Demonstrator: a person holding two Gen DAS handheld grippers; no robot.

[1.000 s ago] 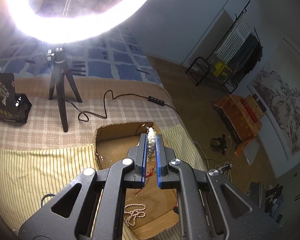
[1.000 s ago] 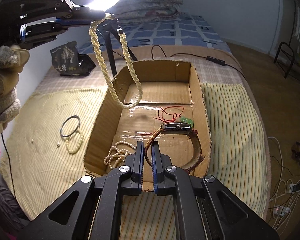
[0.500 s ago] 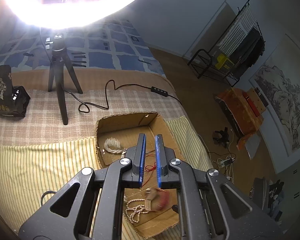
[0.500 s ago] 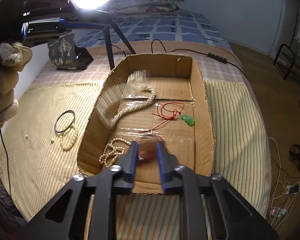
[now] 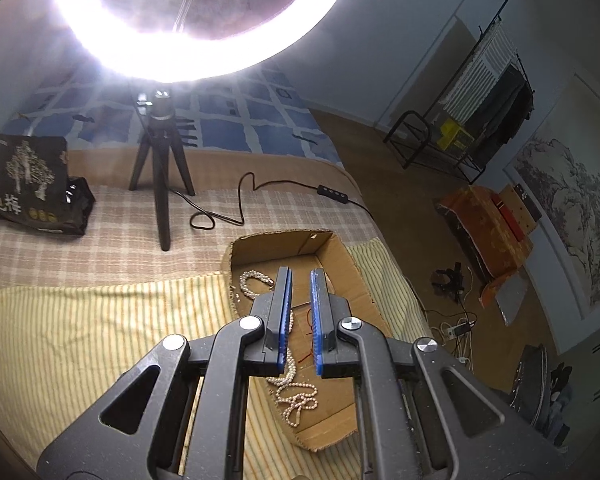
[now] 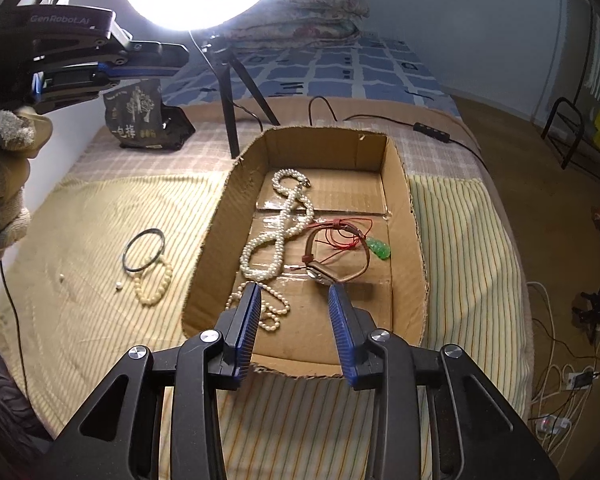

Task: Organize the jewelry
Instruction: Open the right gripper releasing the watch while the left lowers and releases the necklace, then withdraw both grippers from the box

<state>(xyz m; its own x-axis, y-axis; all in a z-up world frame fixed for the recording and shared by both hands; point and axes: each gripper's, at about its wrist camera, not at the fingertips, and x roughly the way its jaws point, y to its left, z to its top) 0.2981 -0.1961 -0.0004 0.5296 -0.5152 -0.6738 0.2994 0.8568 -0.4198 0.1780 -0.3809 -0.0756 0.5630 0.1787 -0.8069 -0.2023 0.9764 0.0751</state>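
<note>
1. Left gripper (image 5: 300, 312): no longer carrying the thick pearl rope (image 6: 277, 224) seen dangling from it a second ago; jaws near closed with nothing between the pads, hovering above the cardboard box (image 6: 416, 240).
2. Pearl rope now lying in a loose double loop on the box floor, ahead of and slightly left of the right gripper (image 6: 295, 328), just under the left gripper's tips in the left wrist view.
3. Right gripper: jaws opening, nothing clamped; brown-strapped watch (image 6: 332, 256) released and now resting on the box floor just beyond the right finger, touching the red cord of the green pendant (image 6: 378, 248).
4. Thin pearl strand (image 6: 265, 308) just beyond the left finger, inside the box.
5. Meaning: two more pieces boxed. Still outside, well left of the right gripper on the striped cloth: black ring (image 6: 143, 250), bead bracelet (image 6: 153, 284) and loose beads. Probably next.
</note>
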